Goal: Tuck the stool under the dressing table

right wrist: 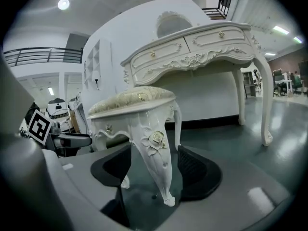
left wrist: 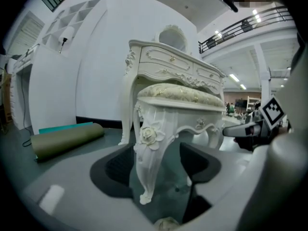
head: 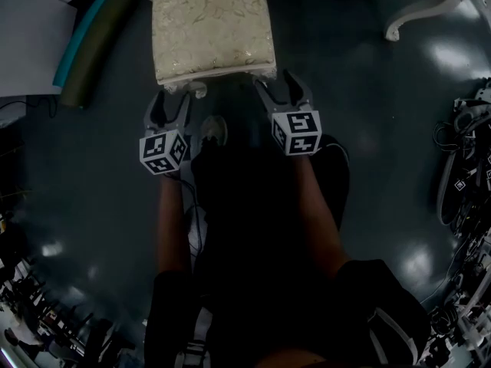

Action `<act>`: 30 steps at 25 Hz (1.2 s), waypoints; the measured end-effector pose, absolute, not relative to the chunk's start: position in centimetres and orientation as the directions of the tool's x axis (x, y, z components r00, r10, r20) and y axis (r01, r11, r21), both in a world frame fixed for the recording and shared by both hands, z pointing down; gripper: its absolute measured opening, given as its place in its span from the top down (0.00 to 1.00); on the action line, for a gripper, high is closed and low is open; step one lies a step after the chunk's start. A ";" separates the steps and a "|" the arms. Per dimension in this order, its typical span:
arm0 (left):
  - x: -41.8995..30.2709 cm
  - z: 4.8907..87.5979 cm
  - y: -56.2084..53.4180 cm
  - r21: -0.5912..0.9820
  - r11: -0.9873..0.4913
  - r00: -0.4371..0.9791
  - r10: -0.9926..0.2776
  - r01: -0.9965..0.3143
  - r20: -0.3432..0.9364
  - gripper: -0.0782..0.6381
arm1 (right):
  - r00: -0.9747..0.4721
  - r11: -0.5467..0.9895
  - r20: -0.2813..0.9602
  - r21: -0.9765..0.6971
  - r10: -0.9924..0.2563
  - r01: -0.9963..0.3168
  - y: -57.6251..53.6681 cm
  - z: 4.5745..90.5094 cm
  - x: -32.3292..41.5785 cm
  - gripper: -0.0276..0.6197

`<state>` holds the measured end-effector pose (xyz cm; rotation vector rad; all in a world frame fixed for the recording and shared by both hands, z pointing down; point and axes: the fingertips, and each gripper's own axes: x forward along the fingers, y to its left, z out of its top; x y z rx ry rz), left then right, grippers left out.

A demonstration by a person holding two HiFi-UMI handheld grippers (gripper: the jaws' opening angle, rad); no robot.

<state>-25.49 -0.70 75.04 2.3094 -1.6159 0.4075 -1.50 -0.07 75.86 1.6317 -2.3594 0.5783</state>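
Observation:
A white carved stool [head: 211,25] with a cream brocade seat stands on the dark floor just ahead of me. Past it, the white dressing table [right wrist: 202,47] stands against the wall; one of its legs [head: 418,6] shows at the head view's upper right. My left gripper [head: 173,98] is at the stool's near left leg [left wrist: 151,153], which stands between its open jaws, close to the left pad. My right gripper [head: 282,83] is at the near right leg [right wrist: 156,158], jaws open around it with small gaps on both sides. Both grippers are low, near the floor.
A rolled olive mat [head: 92,48] with a teal strip lies on the floor left of the stool. Cables and equipment [head: 464,175] crowd the right edge. My shoe [head: 215,131] is on the floor between the grippers. A white wall unit [left wrist: 53,66] stands at the left.

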 end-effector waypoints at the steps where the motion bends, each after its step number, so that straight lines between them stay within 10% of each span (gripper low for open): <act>1: -25.3 75.4 -1.0 0.074 -0.334 0.335 -0.856 -0.940 0.394 0.46 | -0.359 0.309 0.398 -0.186 -0.844 -0.933 -0.3 76.2 -1.5 0.48; 30: -24.5 76.3 -7.2 0.064 -0.419 0.412 -0.833 -0.906 0.369 0.56 | -0.246 0.205 0.364 -0.149 -0.898 -0.967 -3.7 76.7 -1.3 0.64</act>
